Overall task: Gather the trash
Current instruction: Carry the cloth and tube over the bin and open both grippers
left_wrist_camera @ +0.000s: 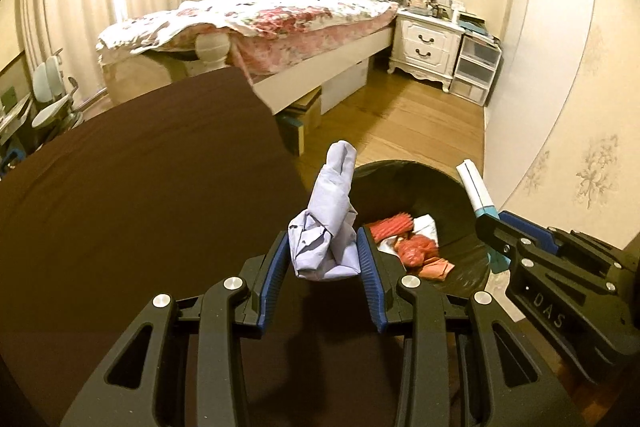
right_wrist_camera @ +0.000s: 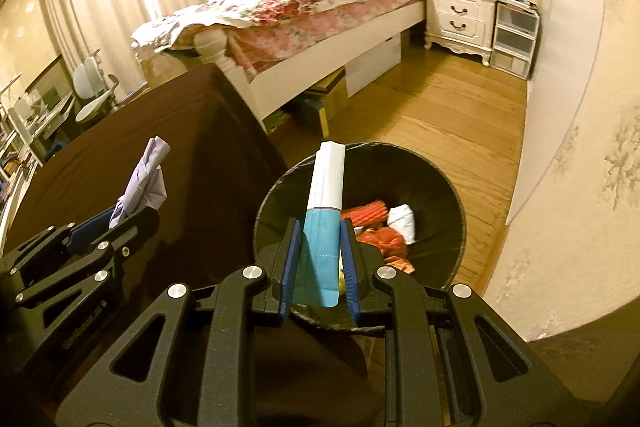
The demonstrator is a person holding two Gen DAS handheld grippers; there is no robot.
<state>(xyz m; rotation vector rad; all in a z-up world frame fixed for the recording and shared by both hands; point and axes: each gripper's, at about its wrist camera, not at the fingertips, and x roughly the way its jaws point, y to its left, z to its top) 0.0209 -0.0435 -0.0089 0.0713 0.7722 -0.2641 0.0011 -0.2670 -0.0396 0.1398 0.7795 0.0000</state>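
Centrally, we hold a crumpled lilac paper wad (left_wrist_camera: 326, 227) clamped in the left gripper (left_wrist_camera: 324, 259) beside the bin rim, and a flattened white-and-teal carton (right_wrist_camera: 325, 211) pinched in the nearly closed right gripper (right_wrist_camera: 320, 259) above the black-lined trash bin (right_wrist_camera: 440, 195). Both appear light and crushable, best held low. Red wrappers (right_wrist_camera: 372, 227) fill the bin; the brown-clothed table (left_wrist_camera: 140, 167) edge crowds its left.

Black hand-held gripper (left_wrist_camera: 324, 259), blue pads (left_wrist_camera: 370, 267)
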